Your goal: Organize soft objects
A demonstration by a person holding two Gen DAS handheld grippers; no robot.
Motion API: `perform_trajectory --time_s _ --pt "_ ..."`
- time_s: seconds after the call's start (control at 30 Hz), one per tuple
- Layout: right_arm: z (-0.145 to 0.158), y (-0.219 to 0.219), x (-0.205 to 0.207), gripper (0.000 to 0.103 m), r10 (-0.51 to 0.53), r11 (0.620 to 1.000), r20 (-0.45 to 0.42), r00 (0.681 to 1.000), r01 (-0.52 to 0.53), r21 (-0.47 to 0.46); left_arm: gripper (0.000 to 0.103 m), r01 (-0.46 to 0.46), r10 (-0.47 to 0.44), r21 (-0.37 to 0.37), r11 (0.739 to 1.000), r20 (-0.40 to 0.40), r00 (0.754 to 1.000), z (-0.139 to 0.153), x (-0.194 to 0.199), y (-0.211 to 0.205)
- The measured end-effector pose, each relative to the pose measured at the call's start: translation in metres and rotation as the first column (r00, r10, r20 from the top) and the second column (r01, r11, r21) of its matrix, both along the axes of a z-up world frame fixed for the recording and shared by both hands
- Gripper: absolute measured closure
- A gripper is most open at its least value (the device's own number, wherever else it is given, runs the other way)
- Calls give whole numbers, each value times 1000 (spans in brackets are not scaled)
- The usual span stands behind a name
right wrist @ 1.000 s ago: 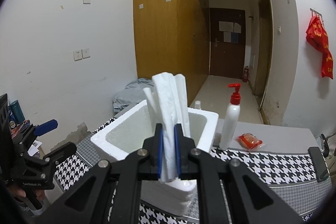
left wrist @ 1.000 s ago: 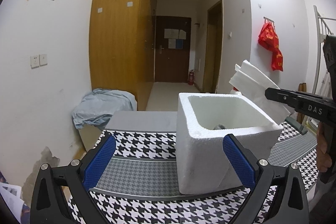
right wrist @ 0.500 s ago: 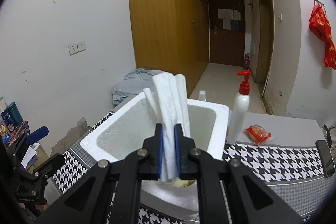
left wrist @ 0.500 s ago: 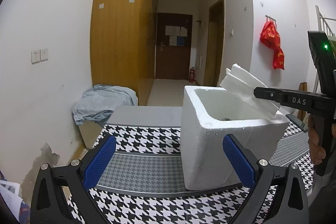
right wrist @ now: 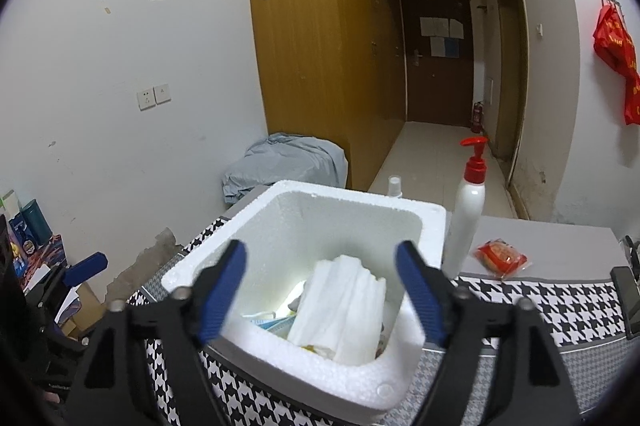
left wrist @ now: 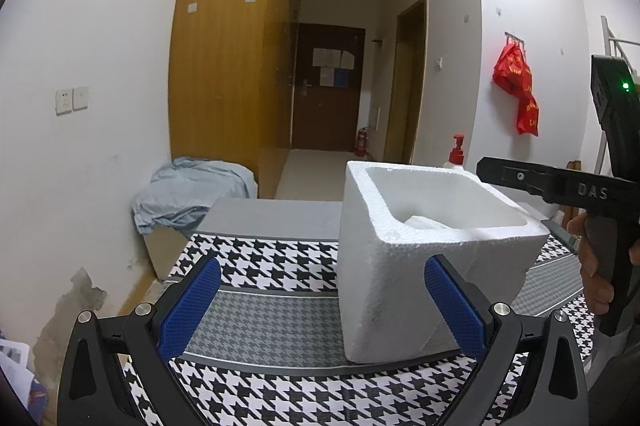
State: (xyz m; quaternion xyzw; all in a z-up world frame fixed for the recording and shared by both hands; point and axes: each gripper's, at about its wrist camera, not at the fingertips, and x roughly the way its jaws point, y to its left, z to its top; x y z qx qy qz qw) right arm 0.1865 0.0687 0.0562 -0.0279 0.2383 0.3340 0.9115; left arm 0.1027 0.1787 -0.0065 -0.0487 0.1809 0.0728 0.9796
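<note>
1. The right gripper (right wrist: 320, 290) has just been opening — the folded white towel (right wrist: 340, 310), clamped a second ago, now lies in the foam box (right wrist: 432, 218).
2. Left gripper (left wrist: 320, 302) gapes empty.
3. Light, limp — pinch its folded edge.

place: home hallway room | cues: wooden wardrobe (left wrist: 236, 66); entry door (left wrist: 328, 86); crumpled bedsheet (left wrist: 192, 194)
</note>
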Motion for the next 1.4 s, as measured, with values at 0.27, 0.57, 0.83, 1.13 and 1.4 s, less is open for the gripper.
perform_trajectory --time_s 0.27,0.57,0.83,1.13,1.4 --pt "5 -9 -10 0 -4 1000 33 999 3 6 1 -6 5 17 1000 14 1000 7 -4 -8" --pt "10 -34 -20 0 -30 999 48 998 29 27 1 -7 7 24 1000 24 1000 16 -10 -20" --pt "17 -57 -37 0 -41 998 78 996 38 40 1 15 -15 2 1000 29 999 23 -18 -34" --pt "20 -82 -63 0 -53 998 129 990 46 51 1 -4 5 -10 1000 50 999 33 -29 -55" --pt "12 -96 -75 0 -57 997 140 989 50 51 1 4 -2 -19 1000 74 997 39 -34 -73"
